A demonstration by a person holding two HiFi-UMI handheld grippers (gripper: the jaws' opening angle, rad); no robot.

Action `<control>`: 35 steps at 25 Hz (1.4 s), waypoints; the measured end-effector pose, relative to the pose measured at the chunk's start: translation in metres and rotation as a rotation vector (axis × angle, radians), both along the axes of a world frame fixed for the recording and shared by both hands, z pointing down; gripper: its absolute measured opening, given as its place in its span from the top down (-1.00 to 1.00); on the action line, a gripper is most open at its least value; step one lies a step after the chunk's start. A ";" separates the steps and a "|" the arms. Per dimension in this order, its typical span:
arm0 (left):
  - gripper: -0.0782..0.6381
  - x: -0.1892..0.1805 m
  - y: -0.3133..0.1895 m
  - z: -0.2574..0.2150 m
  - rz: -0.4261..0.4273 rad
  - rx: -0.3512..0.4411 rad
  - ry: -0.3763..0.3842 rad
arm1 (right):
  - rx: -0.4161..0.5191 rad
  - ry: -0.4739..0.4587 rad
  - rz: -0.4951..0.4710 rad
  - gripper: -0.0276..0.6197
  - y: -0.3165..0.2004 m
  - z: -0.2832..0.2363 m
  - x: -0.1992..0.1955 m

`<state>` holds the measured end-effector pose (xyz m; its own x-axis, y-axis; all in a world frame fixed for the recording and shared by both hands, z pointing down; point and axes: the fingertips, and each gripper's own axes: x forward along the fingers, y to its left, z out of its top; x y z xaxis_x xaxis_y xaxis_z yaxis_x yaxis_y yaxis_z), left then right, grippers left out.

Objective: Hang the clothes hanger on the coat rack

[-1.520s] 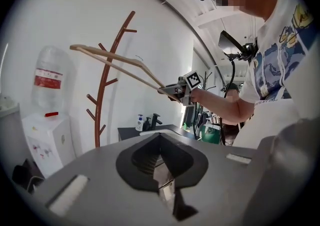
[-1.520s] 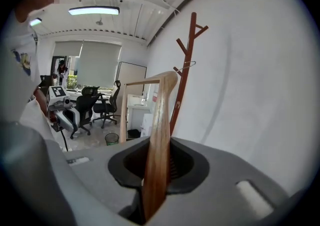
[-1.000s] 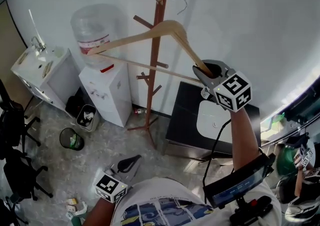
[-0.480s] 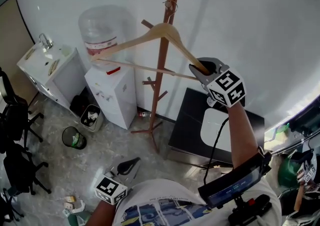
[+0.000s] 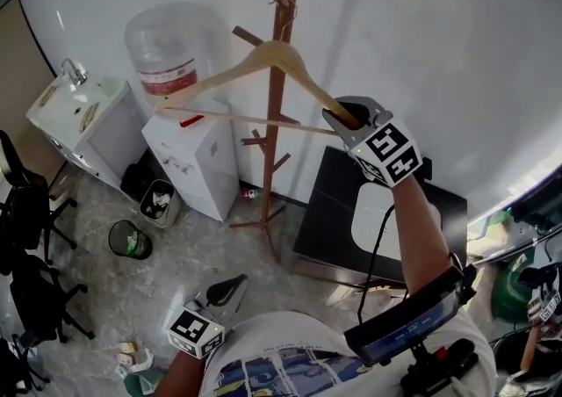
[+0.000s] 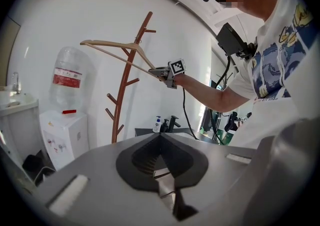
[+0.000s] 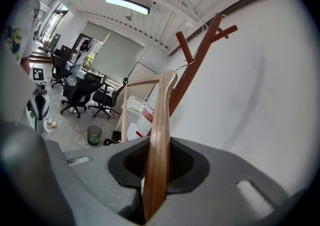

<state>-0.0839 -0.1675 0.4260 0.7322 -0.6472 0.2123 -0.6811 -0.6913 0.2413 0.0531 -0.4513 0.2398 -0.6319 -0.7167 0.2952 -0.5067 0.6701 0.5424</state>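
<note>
Head view looks steeply down; both gripper views face the coat rack (image 5: 272,158), the right nearer.

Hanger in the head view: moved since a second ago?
Yes. The wooden hanger, held in the right gripper, shifted left: its hook was right of the coat rack trunk, now it overlaps it.

You stand before a white wall (image 5: 421,35); a water dispenser (image 5: 189,158) and black cabinet (image 5: 320,224) line it, office chairs (image 5: 26,211) and a bin (image 5: 127,240) on speckled floor (image 5: 176,277), strip light (image 7: 127,5) overhead.

Office with swivel chairs (image 7: 77,95) and water dispenser (image 5: 193,158).
</note>
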 end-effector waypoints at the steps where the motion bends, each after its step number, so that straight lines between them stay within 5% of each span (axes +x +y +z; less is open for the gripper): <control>1: 0.77 0.003 -0.004 0.001 0.000 -0.004 -0.002 | 0.000 -0.006 -0.003 0.72 -0.005 0.002 0.001; 13: 0.77 0.013 -0.029 0.002 -0.017 -0.038 -0.025 | 0.039 -0.082 -0.005 0.68 -0.049 0.019 0.014; 30: 0.77 0.002 0.003 -0.002 0.055 -0.012 -0.011 | 0.116 -0.218 0.228 0.53 -0.014 0.008 0.085; 35: 0.77 0.004 -0.003 -0.002 0.094 -0.028 -0.022 | 0.111 -0.346 0.271 0.20 -0.016 -0.001 0.108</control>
